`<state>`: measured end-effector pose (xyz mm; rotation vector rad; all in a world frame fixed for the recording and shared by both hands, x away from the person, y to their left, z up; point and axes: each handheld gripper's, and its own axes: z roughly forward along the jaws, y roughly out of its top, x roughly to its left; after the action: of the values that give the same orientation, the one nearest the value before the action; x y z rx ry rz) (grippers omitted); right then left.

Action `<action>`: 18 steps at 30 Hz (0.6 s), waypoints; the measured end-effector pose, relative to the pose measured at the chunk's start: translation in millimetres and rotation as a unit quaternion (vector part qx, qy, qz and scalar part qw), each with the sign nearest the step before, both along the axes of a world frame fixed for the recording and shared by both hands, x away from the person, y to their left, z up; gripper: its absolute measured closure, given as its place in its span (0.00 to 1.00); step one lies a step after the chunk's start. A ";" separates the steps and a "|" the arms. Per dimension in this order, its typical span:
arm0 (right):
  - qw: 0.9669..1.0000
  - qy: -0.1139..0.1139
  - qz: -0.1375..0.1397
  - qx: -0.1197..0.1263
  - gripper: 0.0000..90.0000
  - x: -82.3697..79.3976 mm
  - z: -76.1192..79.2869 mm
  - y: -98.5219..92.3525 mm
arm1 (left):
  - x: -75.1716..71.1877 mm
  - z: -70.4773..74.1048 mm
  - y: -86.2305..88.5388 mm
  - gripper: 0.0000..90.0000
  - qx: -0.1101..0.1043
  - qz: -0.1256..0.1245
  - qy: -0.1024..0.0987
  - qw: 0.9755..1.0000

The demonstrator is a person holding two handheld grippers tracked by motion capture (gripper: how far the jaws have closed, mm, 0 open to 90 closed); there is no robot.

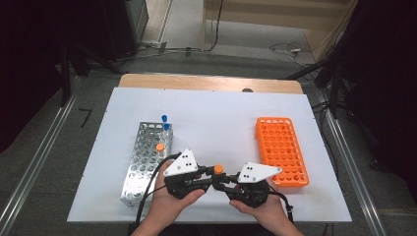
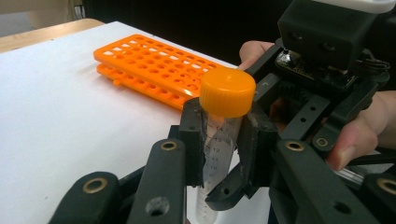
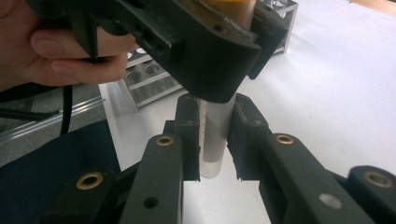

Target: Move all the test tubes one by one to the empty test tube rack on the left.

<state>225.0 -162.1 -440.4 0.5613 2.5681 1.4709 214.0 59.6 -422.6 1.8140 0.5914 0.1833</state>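
A clear graduated tube with an orange screw cap stands upright between both grippers, above the table's front edge. My left gripper is shut on its upper part, just under the cap. My right gripper is shut on the lower part of the tube, below the left gripper's jaws. In the high view the left gripper and right gripper meet tip to tip, each held in a hand.
A metal tube rack lies at the left with two blue-capped tubes and one orange-capped tube in it. An orange rack lies at the right. White sheet covers the table between them.
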 end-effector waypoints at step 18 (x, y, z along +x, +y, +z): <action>0.999 0.008 -0.008 0.030 0.22 13.0 4.2 -21.2 | 3.3 8.1 29.9 0.83 -0.010 0.045 -0.016 0.999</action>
<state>238.1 -183.3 -436.2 0.6012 2.5323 1.5491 217.2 89.4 -414.5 1.7630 0.6508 0.2649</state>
